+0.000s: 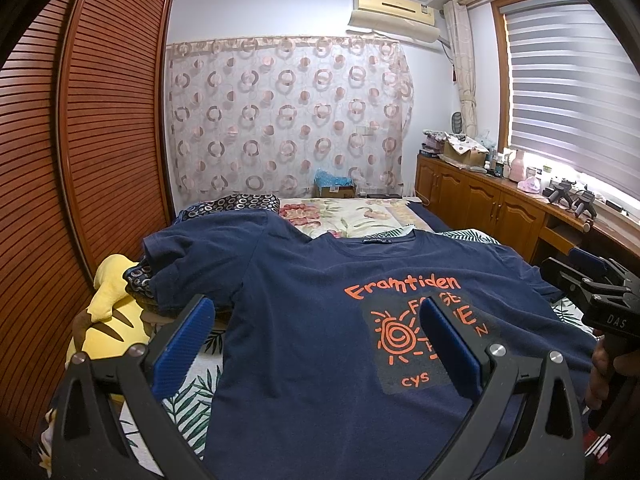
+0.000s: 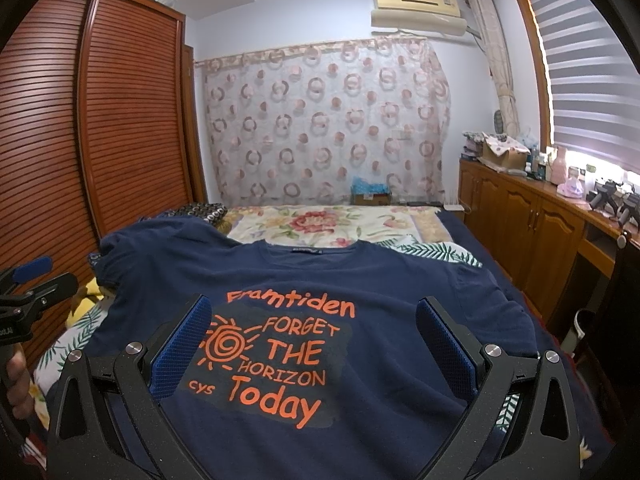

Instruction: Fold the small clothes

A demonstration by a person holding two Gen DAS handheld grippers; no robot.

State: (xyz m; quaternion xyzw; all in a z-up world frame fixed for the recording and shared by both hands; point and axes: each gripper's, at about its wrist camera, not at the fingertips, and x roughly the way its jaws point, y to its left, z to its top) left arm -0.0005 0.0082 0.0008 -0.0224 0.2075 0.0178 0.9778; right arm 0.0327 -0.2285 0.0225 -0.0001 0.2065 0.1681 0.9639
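A navy T-shirt point(image 1: 304, 320) point(image 2: 380, 280) with orange lettering and a sun drawing lies spread face up on the bed, collar toward the far end. Its left sleeve point(image 1: 188, 260) is bunched over a patterned pillow. My left gripper point(image 1: 316, 320) hovers open above the shirt's left half, nothing between its blue pads. My right gripper point(image 2: 314, 324) is open over the printed chest, holding nothing. In the left wrist view the right gripper point(image 1: 592, 280) shows at the right edge; in the right wrist view the left gripper point(image 2: 32, 280) shows at the left edge, with a hand point(image 2: 16, 384) on its handle.
A yellow plush toy point(image 1: 108, 320) lies at the bed's left edge beside the slatted wardrobe point(image 1: 80, 140). A floral quilt point(image 2: 320, 224) covers the far bed. A wooden cabinet point(image 2: 532, 224) with clutter runs along the right under the window.
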